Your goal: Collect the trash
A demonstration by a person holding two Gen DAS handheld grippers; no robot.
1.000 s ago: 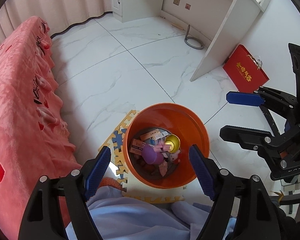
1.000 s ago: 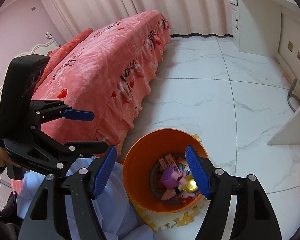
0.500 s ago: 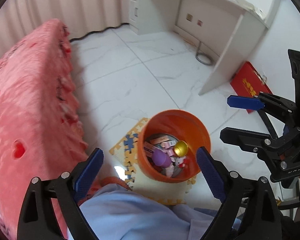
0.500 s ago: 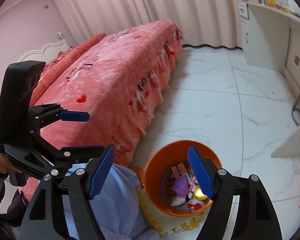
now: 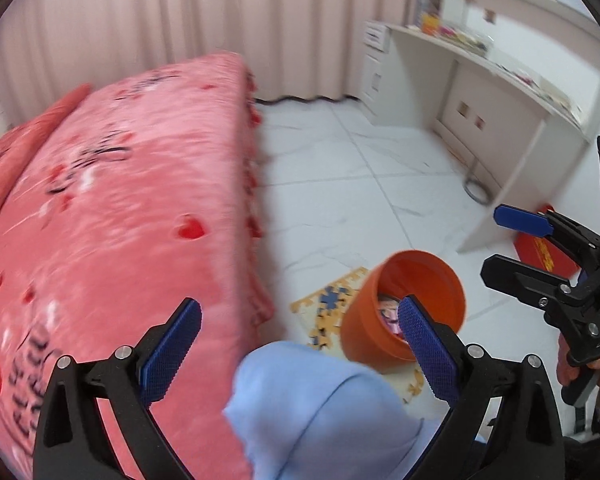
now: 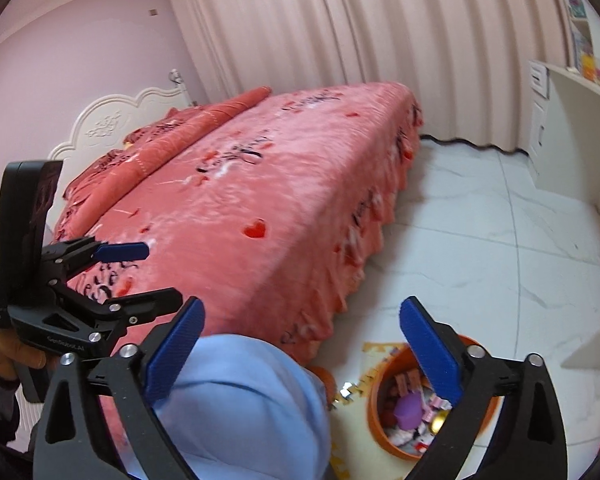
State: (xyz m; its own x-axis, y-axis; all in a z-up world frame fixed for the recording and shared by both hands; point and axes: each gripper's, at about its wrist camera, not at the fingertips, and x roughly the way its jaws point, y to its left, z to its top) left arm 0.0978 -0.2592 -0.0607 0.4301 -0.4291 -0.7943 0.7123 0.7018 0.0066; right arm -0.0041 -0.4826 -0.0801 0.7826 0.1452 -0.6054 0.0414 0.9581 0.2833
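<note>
While the pink bed (image 6: 260, 216) fills the frame's centre and left, the orange bin (image 6: 384, 432) sits lower right on the floor, trash (image 6: 410, 412) inside. Left gripper (image 5: 300, 344) and right gripper (image 6: 300, 344) have just been opening; both are wide with nothing held.

The bucket (image 5: 404, 312) stands on the floor (image 5: 364, 188) atop a foam puzzle mat (image 5: 328, 304), just beside the foot corner of the bed (image 5: 112, 216). Trash (image 6: 412, 416) lies inside it. A knee (image 5: 316, 408) sits before the bucket. The bench (image 5: 496, 68) stands along the wall, beyond the bucket, with a box (image 5: 540, 252) at its foot.
</note>
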